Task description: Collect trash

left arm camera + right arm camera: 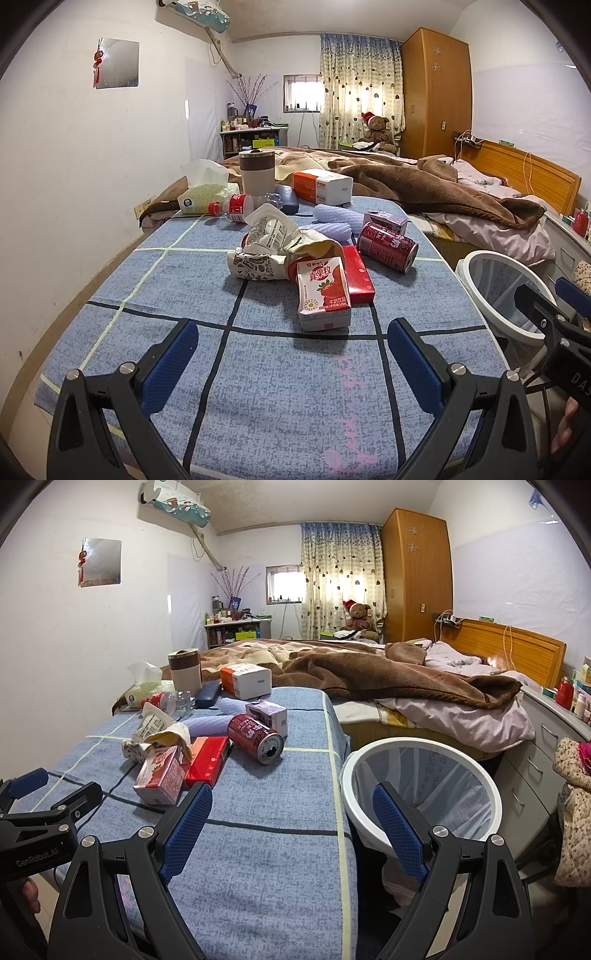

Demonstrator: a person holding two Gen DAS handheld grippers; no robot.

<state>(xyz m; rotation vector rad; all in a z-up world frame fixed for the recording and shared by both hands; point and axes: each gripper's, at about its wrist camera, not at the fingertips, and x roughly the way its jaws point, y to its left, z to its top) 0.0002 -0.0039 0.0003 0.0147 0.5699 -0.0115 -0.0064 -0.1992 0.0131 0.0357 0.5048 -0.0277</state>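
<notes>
Both hands empty: my left gripper gapes at the milk carton mid-table, nearest of the pile; my right gripper hangs wide by the bin off the table's right edge.

One can, two cartons

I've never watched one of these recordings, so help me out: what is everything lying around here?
Strawberry milk carton: one, red and white, nearest on the blue cloth.
Flat red box: one, beside the carton.
Crumpled paper wrappers: a pile, white, behind the carton.
Drink can: one, red, on its side.
Plastic bottle: one, clear, red cap, lying down.
Tissue pack: one, green, far left.
Waste bin: one, white, lined, right of the table.
Left gripper: open.
Right gripper: open.
</notes>
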